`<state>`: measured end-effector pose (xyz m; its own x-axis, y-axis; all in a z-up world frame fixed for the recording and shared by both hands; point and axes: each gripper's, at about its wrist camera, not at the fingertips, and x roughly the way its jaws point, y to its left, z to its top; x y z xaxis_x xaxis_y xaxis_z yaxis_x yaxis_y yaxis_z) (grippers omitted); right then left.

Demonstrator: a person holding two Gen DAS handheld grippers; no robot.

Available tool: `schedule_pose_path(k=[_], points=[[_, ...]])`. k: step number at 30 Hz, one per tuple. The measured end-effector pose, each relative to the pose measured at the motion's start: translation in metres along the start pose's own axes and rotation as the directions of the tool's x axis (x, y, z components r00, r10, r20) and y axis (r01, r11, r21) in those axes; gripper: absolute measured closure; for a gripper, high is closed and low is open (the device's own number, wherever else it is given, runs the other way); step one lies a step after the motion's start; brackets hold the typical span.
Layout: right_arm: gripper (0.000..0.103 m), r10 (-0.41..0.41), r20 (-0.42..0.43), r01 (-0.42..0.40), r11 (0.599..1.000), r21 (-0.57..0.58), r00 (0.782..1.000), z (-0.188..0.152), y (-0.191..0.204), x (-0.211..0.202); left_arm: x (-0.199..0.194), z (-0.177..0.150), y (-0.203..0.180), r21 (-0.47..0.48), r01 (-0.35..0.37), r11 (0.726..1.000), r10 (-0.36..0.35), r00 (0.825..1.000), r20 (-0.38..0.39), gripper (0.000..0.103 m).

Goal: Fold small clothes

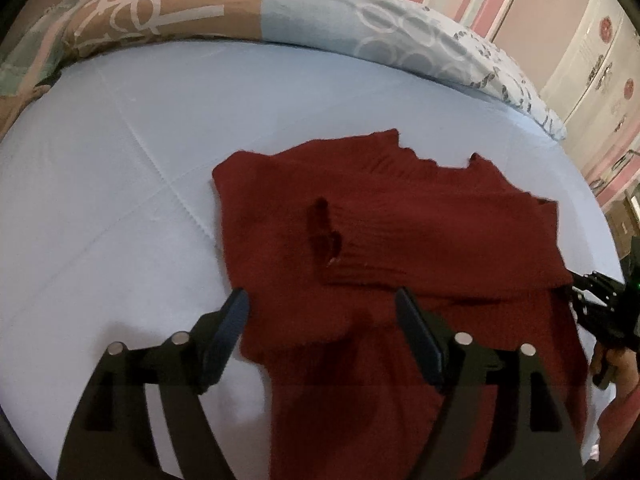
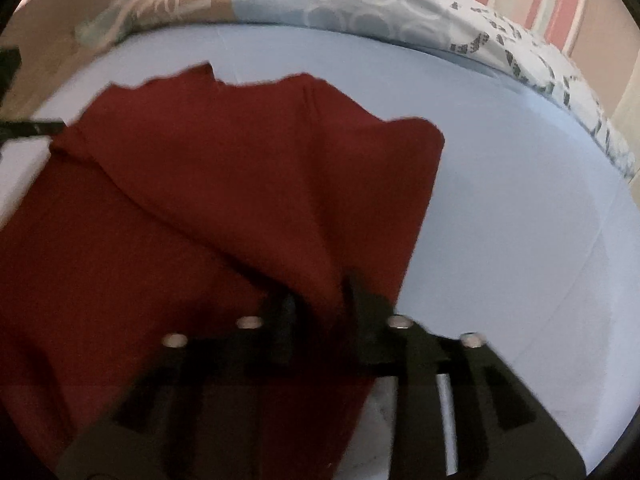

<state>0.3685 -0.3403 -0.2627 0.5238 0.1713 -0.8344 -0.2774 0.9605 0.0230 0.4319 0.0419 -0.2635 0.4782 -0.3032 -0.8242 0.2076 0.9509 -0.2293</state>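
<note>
Red knit garment (image 1: pixel 400 232) lies under the spread left tool (image 1: pixel 320 312); right tool (image 2: pixel 320 300) straddles a fold, unclamped

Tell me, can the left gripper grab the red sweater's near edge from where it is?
Probably yes. The left gripper is open, and the red sweater already lies between its fingers on the blue sheet, with nothing in the way.

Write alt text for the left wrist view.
A dark red sweater lies partly folded on a pale blue sheet, one sleeve laid across it. The left gripper hangs open over its near left edge, gripping nothing. Patterned bedding lines the far side.
</note>
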Motion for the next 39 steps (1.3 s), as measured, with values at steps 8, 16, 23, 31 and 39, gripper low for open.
schedule_pose_path(k=[8,16,23,31,39], points=[[0.019,0.015,0.128,-0.027,0.995,0.094,0.992,0.032,0.007,-0.020,0.043,0.046,-0.028,0.034,0.092,0.995,-0.087,0.989,-0.120,0.009],[0.022,-0.011,0.134,-0.011,0.986,0.165,0.991,0.032,0.008,-0.011,0.057,0.043,-0.030,0.063,0.032,0.998,-0.024,0.993,-0.113,0.081],[0.022,-0.012,0.179,-0.029,0.974,0.223,0.984,0.038,0.004,-0.015,0.015,0.031,-0.024,0.133,-0.106,0.986,0.100,0.994,0.050,0.089],[0.023,-0.047,0.111,0.016,0.964,0.266,0.993,0.032,-0.005,0.009,0.032,0.018,0.010,0.082,-0.099,0.992,0.100,0.995,-0.012,0.057],[0.021,-0.069,0.059,0.050,0.961,0.273,0.996,0.073,0.002,0.029,-0.017,0.029,-0.012,0.102,-0.078,0.992,0.064,0.989,0.135,0.005]])
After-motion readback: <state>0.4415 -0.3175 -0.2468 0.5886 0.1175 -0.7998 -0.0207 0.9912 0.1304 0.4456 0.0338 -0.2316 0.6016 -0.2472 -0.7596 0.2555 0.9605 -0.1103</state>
